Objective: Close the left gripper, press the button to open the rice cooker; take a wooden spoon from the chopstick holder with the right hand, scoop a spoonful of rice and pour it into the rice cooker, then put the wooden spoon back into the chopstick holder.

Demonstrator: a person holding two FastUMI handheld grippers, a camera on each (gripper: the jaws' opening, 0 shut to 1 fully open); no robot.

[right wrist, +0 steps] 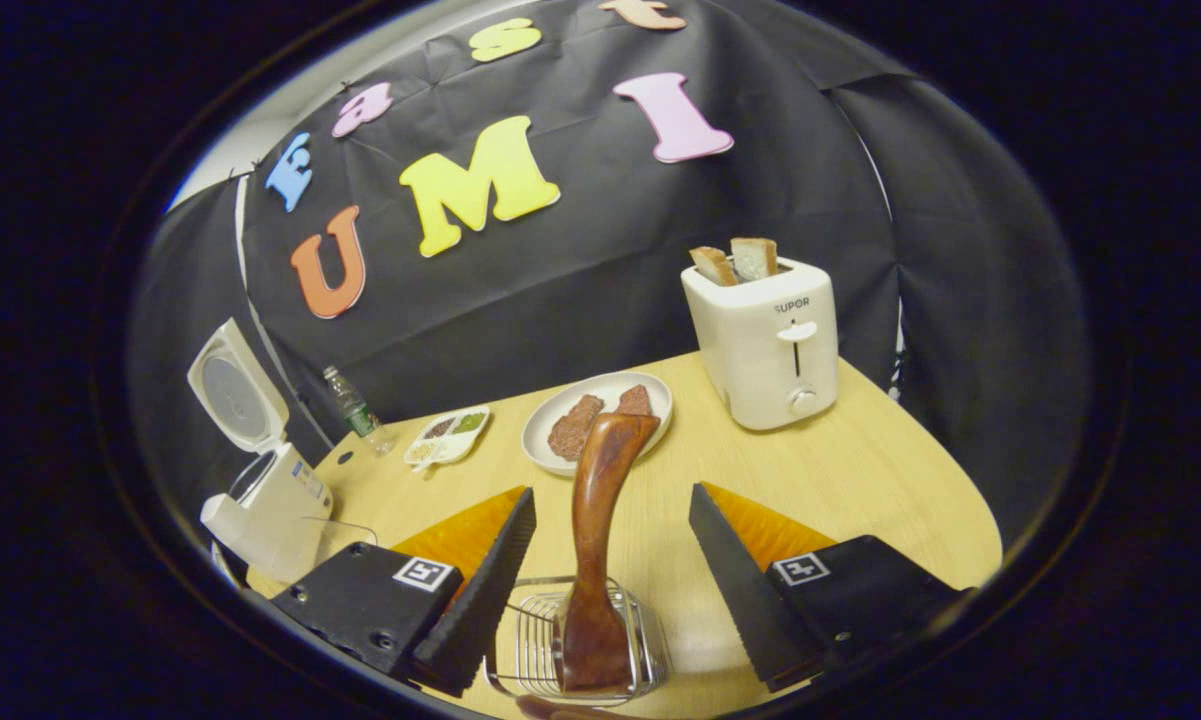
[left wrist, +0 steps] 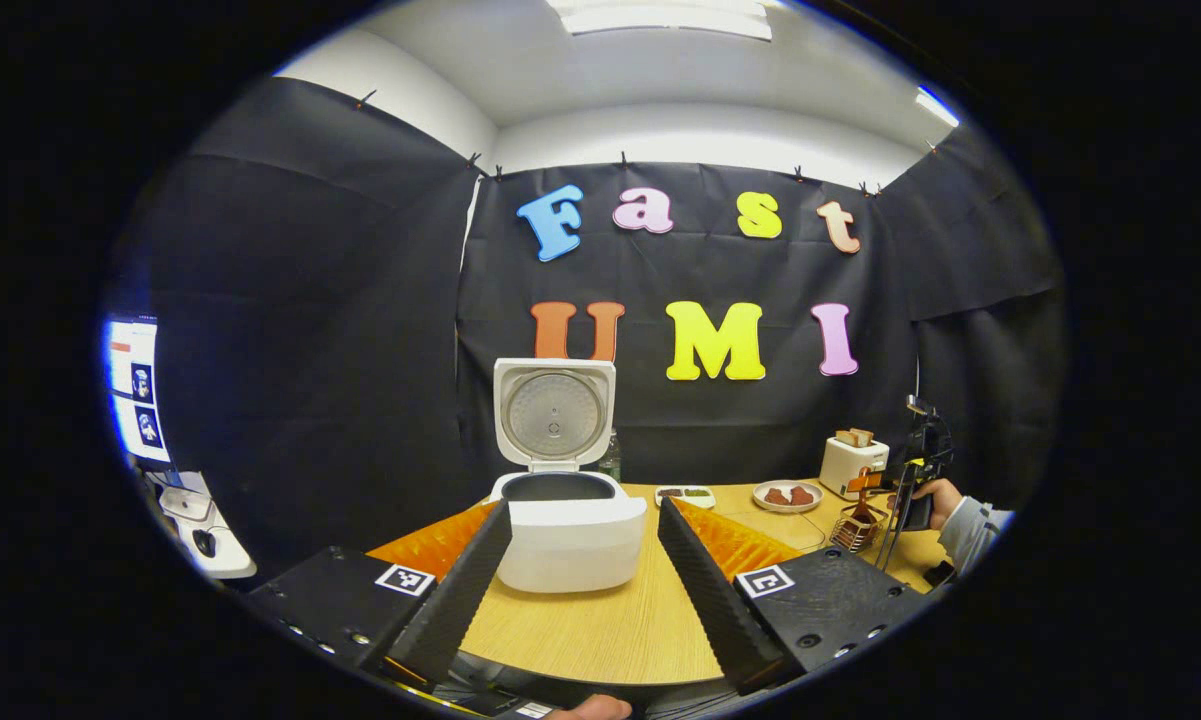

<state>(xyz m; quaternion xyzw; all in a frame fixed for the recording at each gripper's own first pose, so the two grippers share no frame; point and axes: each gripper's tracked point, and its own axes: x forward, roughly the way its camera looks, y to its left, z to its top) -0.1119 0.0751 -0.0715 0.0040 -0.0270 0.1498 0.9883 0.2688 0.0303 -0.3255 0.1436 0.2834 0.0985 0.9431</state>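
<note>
Rice cooker (left wrist: pixel 570 530) lid up already, so button step done. Left gripper (left wrist: pixel 582 560) hanging back w/ jaws wide apart, cooker framed between them on the counter (left wrist: pixel 600 630). Right gripper (right wrist: pixel 610 560) over the wire chopstick holder (right wrist: pixel 580 650), jaws apart on either side of the wooden spoon (right wrist: pixel 595 520), not clamped yet. Spoon upright in holder, handle up. Left to do: grab, scoop rice, pour into cooker, return spoon. Around: toaster (right wrist: pixel 765 345) w/ bread, plate (right wrist: pixel 650 395) behind spoon, small divided dish (right wrist: pixel 447 436), bottle (right wrist: pixel 352 402) nr cooker. Nothing blocking the grab; plate & dish on the way across to cooker, prob. fine.
</note>
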